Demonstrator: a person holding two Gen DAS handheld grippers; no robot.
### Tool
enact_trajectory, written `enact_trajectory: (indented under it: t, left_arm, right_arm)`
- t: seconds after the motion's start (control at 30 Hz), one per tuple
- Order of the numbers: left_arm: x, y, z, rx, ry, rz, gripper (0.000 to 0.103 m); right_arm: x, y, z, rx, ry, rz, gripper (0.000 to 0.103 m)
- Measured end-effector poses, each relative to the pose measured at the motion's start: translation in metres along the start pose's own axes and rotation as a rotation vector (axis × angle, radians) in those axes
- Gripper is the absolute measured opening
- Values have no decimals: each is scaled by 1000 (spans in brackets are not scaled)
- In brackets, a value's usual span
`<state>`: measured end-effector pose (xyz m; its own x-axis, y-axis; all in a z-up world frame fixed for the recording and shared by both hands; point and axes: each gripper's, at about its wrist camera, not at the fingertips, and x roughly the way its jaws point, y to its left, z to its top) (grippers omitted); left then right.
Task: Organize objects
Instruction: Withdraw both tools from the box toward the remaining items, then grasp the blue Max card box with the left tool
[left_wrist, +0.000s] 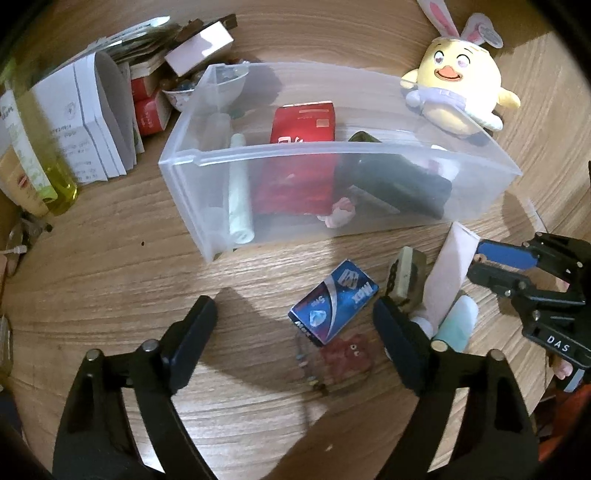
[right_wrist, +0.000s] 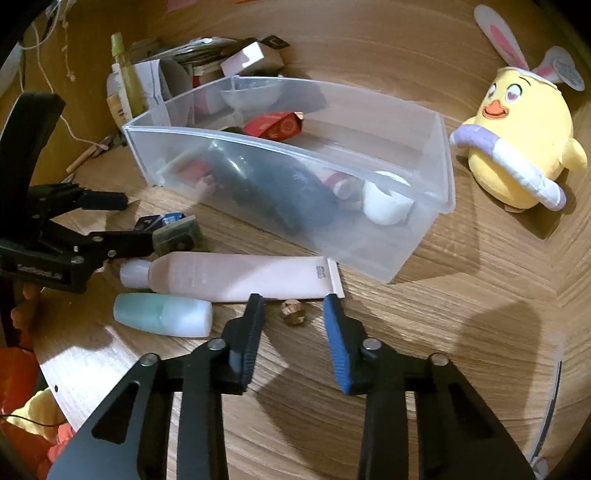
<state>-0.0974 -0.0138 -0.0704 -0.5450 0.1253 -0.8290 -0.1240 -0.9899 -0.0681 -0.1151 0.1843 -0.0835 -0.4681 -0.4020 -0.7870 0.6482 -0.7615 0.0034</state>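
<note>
The right gripper (right_wrist: 293, 314) hangs low over the table (right_wrist: 424, 350), jaws apart, right by the flat end of the pink tube (right_wrist: 236, 275). To grab well, it should slide in so both fingers squeeze the tube's flat sides — not the little brown bit (right_wrist: 293, 313). The tube lies just beside the clear bin (right_wrist: 439, 173), running along its front wall, cap pointing toward the left gripper (left_wrist: 295, 314), whose jaws are apart too.

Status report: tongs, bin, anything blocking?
Left tongs open over blue box. Right tongs open by pink tube. Clear bin part-filled. Nothing blocking.
</note>
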Motion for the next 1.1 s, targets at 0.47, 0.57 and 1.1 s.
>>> enact_trajectory:
  t: [0.47, 0.57, 1.1]
  left_arm:
    - [-1, -7, 1, 37, -41, -21, 30]
    - [-2, -7, -1, 31, -45, -21, 27]
    - [-45, 10, -7, -70, -153, -14, 26]
  right_arm:
    - [-2, -1, -2, 13, -14, 9, 13]
    - [-6, -2, -1, 21, -24, 12, 13]
    - [-38, -1, 9, 57, -109, 24, 13]
